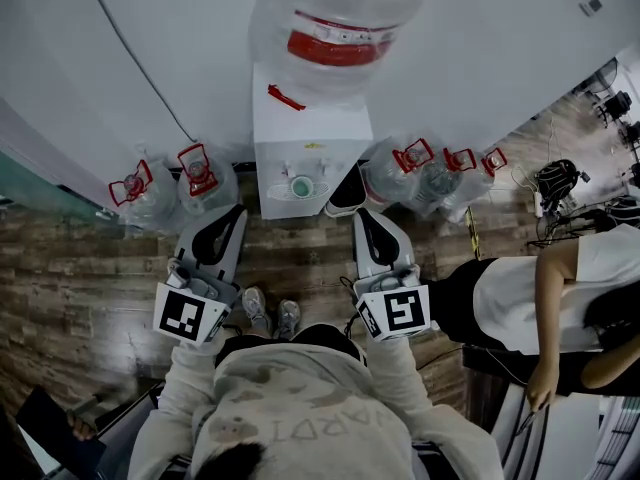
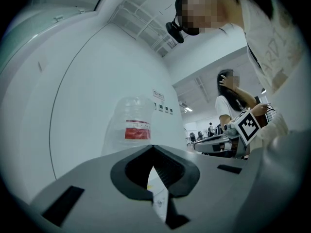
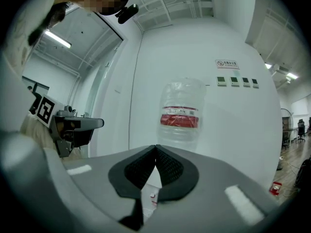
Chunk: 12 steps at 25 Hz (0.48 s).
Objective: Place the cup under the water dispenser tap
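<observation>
Cup (image 1: 300, 186) under dispenser (image 1: 305, 123) tap — beyond left gripper (image 1: 234, 216) and right gripper (image 1: 363, 218), jaws together.

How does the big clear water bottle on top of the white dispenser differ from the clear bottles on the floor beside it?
The big clear water bottle sits on top of the white dispenser; the clear floor bottles stand on the wood floor. The mounted bottle shows a red label band; the floor bottles show red handled caps. It is single; they are five, two left and three right. All are clear plastic.
</observation>
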{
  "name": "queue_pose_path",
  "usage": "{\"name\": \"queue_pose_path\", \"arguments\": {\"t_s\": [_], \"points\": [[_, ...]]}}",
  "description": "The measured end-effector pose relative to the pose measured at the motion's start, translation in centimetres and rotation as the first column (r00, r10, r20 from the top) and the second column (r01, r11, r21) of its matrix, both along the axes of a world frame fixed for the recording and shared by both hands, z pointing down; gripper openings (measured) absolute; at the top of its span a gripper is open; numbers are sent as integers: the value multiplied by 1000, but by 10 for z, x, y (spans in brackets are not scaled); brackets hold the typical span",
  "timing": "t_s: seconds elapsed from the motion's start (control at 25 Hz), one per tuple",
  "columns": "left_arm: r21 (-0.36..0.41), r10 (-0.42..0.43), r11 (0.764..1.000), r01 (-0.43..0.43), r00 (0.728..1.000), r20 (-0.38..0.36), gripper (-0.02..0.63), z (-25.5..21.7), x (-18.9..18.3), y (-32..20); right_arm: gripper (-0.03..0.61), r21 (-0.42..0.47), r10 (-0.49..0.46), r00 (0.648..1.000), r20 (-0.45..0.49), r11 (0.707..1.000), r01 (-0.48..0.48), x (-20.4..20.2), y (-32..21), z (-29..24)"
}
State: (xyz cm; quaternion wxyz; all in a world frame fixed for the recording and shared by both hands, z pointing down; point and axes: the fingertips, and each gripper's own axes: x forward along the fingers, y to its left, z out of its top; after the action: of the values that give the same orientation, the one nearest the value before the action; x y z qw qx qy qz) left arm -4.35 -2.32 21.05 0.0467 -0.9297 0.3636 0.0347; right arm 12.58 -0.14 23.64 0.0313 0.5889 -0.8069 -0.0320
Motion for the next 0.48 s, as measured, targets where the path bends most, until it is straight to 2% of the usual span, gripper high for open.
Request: {"name": "queue_pose_path", "arguments": {"t_s": [0.48], "points": [[4,-5,1000,5,1000,-1,5,-3,-2,-5,9,25,-3,1000,-1,1000,3,-6,-5,-6]]}}
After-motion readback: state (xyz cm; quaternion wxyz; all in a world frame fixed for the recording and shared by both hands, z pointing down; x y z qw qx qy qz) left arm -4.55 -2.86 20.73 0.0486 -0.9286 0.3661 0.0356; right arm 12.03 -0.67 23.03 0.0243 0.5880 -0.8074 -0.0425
